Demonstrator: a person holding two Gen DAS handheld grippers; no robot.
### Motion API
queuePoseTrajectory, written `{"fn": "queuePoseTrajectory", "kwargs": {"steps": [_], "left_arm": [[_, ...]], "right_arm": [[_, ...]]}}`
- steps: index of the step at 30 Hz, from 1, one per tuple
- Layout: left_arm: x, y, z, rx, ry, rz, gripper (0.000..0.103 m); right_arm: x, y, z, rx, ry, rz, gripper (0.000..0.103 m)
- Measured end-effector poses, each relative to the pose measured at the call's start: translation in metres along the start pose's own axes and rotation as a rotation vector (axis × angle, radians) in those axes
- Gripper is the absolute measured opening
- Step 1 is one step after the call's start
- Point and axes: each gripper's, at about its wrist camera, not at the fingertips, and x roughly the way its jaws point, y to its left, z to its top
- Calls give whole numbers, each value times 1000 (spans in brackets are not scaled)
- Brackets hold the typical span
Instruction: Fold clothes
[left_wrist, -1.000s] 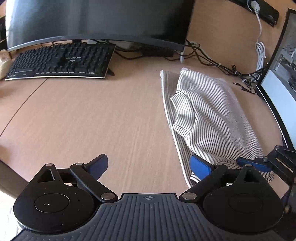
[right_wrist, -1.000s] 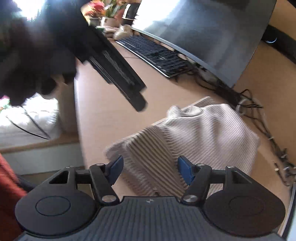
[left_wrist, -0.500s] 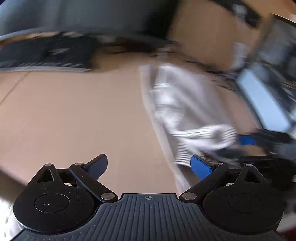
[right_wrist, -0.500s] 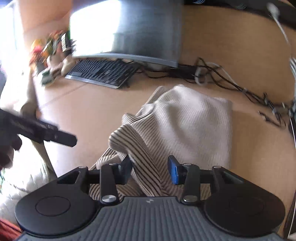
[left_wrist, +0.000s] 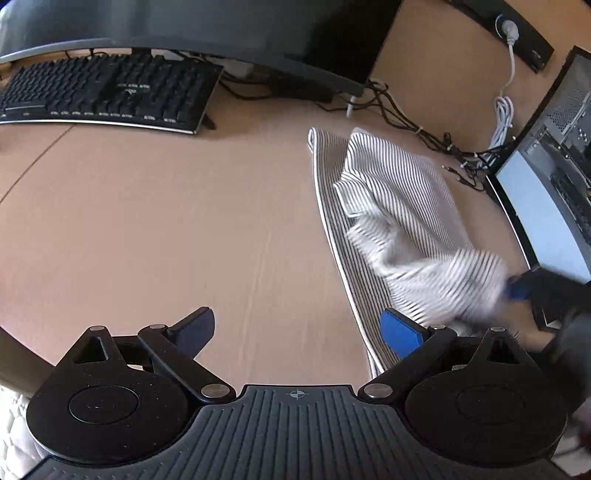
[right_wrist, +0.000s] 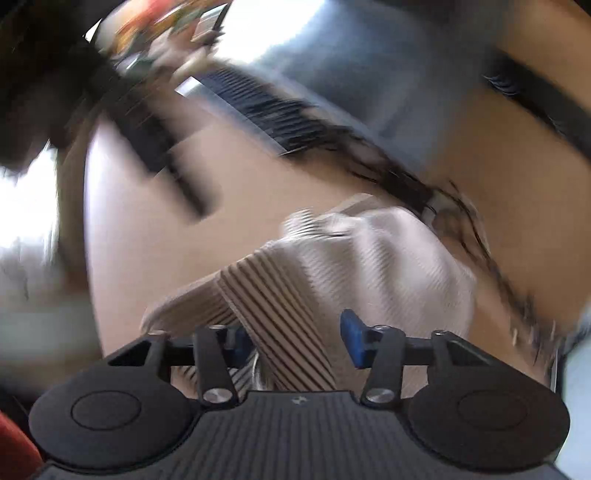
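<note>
Through your left wrist camera, your left gripper (left_wrist: 297, 328) stands wide apart with nothing between its fingers, only bare desk (left_wrist: 166, 229) ahead of it. The striped garment (left_wrist: 391, 206) lies ahead and off to its right, a long strip running away from you toward the cables (left_wrist: 413, 125) at the back; its near edge passes just beside the right finger's blue pad. Farther right, your right gripper (left_wrist: 517, 288) shows only as a blurred blue pad with a bunched fold of the cloth lifted at it. The keyboard (left_wrist: 107, 92) and monitor (left_wrist: 207, 26) sit far ahead to the left, well apart from the cloth.

Through your right wrist camera, much is smeared. Your right gripper (right_wrist: 291, 338) has just been closing, and a thick pleat of the striped garment (right_wrist: 369, 266) rises between its fingers. The left pad is buried against the fabric, while a sliver of gap seems to remain at the right pad, so I judge a grasp but cannot be sure it is firm. The rest of the cloth lies ahead, its long axis leading away from the fingers.

Your right hand is the nearer one; I judge the fold will go along that long axis, away from you.
</note>
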Motion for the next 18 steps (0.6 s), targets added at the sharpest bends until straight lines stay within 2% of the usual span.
{"fn": "queuePoseTrajectory", "kwargs": {"steps": [2, 4, 7, 12, 14, 16, 18], "left_arm": [[0, 4, 0, -16, 0, -3, 100], [0, 7, 0, -36, 5, -9, 100], [2, 5, 0, -30, 7, -12, 100], [1, 3, 3, -30, 4, -28, 100], [-1, 0, 4, -23, 2, -44, 100], [-3, -3, 5, -11, -1, -65, 100], [-3, -7, 5, -11, -6, -91, 100]], "right_arm": [[-15, -44, 9, 171, -21, 55, 41], [-26, -73, 13, 234, -39, 84, 41], [-33, -71, 12, 77, -51, 58, 41], [-29, -22, -9, -203, 49, 211, 41], [-30, -9, -20, -287, 73, 236, 42], [-34, -8, -27, -293, 75, 226, 47], [-40, -14, -25, -231, 54, 217, 55]]}}
